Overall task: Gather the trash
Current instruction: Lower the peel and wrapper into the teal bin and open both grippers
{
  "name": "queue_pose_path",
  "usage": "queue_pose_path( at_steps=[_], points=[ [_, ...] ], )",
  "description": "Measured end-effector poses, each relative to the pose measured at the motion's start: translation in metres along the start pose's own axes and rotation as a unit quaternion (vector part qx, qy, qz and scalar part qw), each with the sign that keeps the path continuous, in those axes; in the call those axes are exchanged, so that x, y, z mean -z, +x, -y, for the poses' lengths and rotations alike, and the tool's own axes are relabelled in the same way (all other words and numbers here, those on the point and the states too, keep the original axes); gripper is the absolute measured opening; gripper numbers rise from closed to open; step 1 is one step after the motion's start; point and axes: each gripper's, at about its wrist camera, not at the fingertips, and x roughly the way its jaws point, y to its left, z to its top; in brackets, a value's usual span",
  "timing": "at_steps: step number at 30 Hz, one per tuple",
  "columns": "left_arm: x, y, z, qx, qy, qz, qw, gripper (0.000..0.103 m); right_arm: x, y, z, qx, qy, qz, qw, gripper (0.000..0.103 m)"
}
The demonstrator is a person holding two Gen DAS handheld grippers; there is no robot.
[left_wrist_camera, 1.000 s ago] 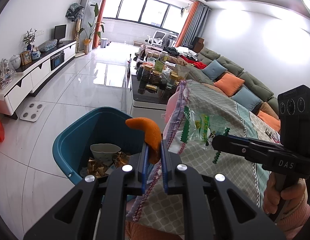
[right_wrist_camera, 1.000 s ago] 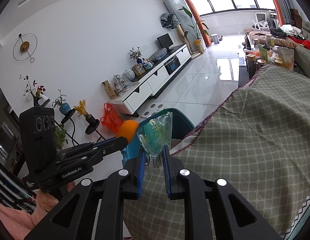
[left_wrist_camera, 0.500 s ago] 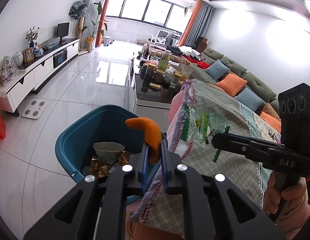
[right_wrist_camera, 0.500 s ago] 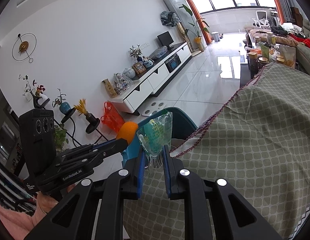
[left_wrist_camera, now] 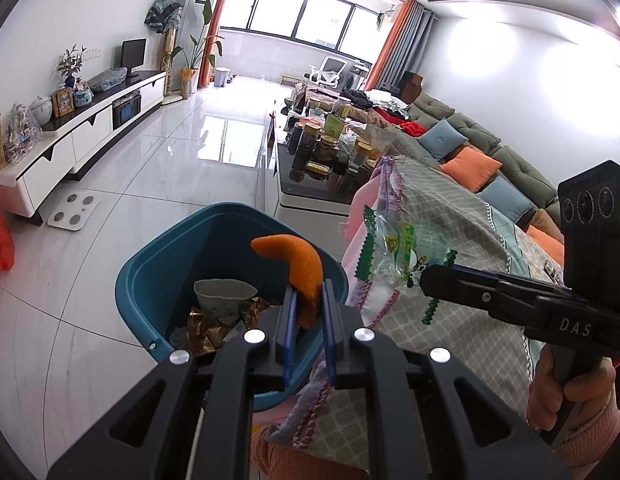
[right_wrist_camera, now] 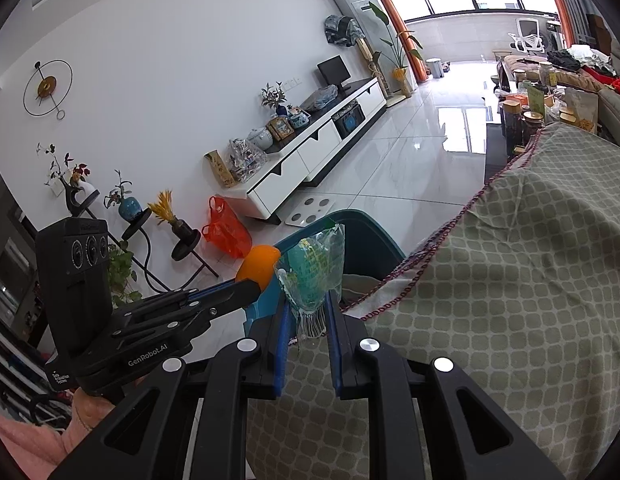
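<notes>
Over the teal trash bin (left_wrist_camera: 157, 264), my left claw (left_wrist_camera: 307, 312) grips a curved piece of orange peel (left_wrist_camera: 295, 258), its blue pads clenched on the lower end while the upper end curls to the left above the bin's opening. Down in the bin lie a crumpled white paper cup (left_wrist_camera: 223, 292) and some gold foil wrappers (left_wrist_camera: 201, 330). My right claw (right_wrist_camera: 307, 322) is clamped on a clear plastic wrapper with green print (right_wrist_camera: 316, 270), pinching its crimped bottom edge so the wrapper stands up from the pads. From the left wrist view that wrapper (left_wrist_camera: 402, 250) hangs to the right of the peel, just beside the bin's right rim and in front of a grey-green patterned cloth (left_wrist_camera: 462, 320) draped with a braided red edge. My right hand (left_wrist_camera: 566, 396), in a pink sleeve, wraps the claw's handle. Farther off, a coffee table (left_wrist_camera: 310, 196) crowded with jars stands on the glossy white tile floor (left_wrist_camera: 149, 184), a white bathroom scale (left_wrist_camera: 73, 211) lies to the left, and a sofa with orange and blue cushions (left_wrist_camera: 474, 160) runs along the right.
</notes>
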Motion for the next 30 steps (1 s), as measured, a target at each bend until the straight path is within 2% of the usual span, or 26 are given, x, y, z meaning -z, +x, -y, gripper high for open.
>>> queue_pose_path(
  at_steps=[30],
  points=[
    [-0.002, 0.010, -0.014, -0.014, -0.012, -0.006, 0.9998, 0.013, -0.007, 0.026, -0.009, 0.004, -0.013, -0.027, 1.000, 0.017]
  ],
)
